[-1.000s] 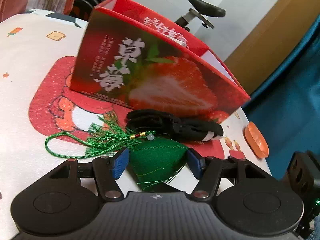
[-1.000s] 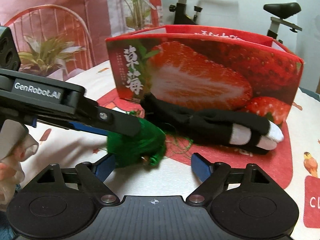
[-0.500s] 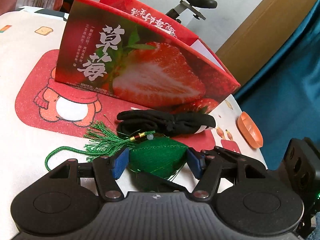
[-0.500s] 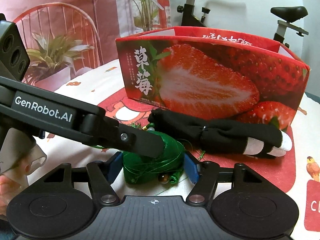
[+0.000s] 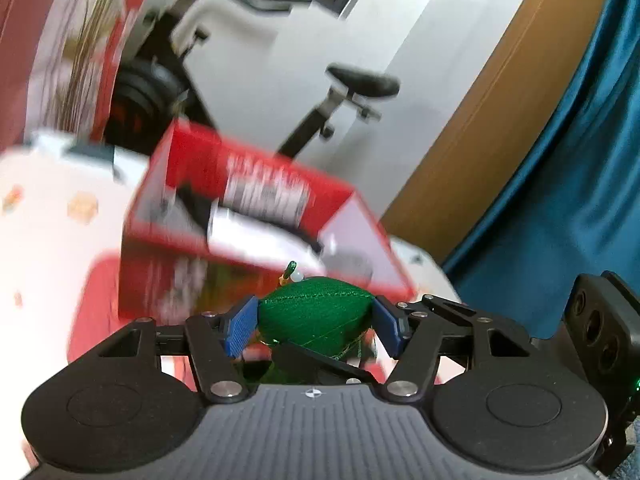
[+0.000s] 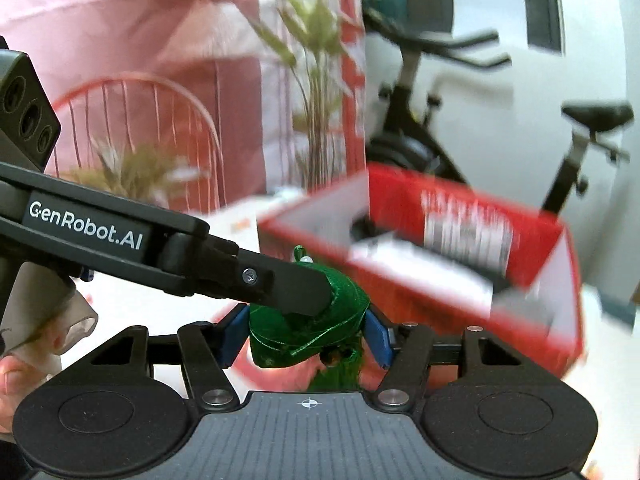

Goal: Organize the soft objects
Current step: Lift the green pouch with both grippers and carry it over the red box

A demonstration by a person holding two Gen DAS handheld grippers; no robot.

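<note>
- L claw point(image 5: 314, 326) clamped on green sachet point(image 5: 316, 312), raised off bench.
- R claw point(image 6: 306, 334), jaws just closing, also grips it.
- Red box point(image 5: 256, 200) beyond, open-topped, blurred.

Green pouch point(image 5: 314, 312) now off table.

Counts on view
Two grippers point(image 5: 315, 326) point(image 6: 305, 338), one green pouch point(image 5: 316, 314), one red box point(image 5: 256, 216), one exercise bike point(image 6: 452, 128).

Both grippers point(image 6: 304, 336) clamp green pouch point(image 6: 316, 336); red box point(image 6: 460, 248) behind.
</note>
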